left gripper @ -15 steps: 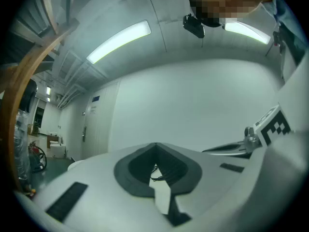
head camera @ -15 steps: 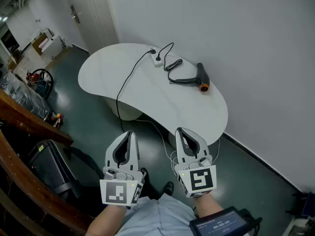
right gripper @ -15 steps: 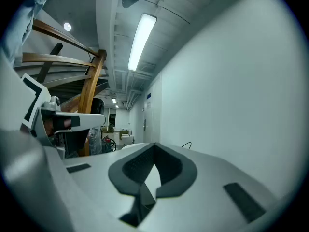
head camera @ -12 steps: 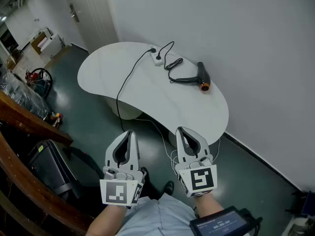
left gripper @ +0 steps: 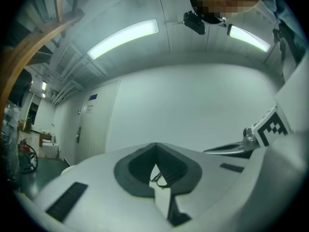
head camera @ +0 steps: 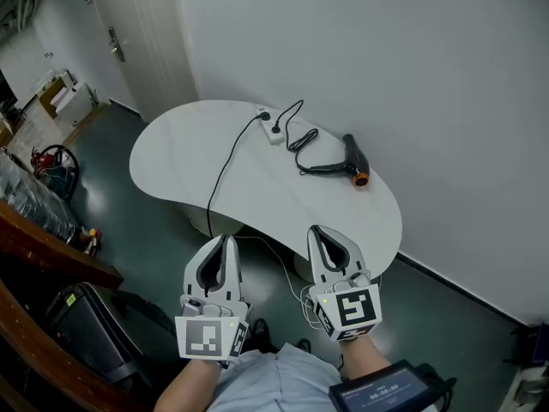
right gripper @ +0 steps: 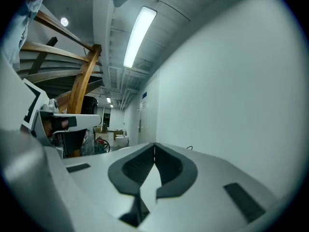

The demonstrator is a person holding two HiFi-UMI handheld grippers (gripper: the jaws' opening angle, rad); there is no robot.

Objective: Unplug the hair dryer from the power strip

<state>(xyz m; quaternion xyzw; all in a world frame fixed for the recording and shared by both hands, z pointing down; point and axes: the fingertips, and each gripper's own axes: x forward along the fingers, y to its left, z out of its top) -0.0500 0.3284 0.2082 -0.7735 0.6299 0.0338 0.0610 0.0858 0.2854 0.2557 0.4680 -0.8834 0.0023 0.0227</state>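
Roughly nearward: hair dryer (head camera: 352,156) orange nozzle.

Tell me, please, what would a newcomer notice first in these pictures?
The left tongs and the right tongs, both white, shut and empty, fill the bottom of the head view. Beyond them a white curved table stands by the wall. On its far side lie a black hair dryer and a white power strip, with a black cord between them.
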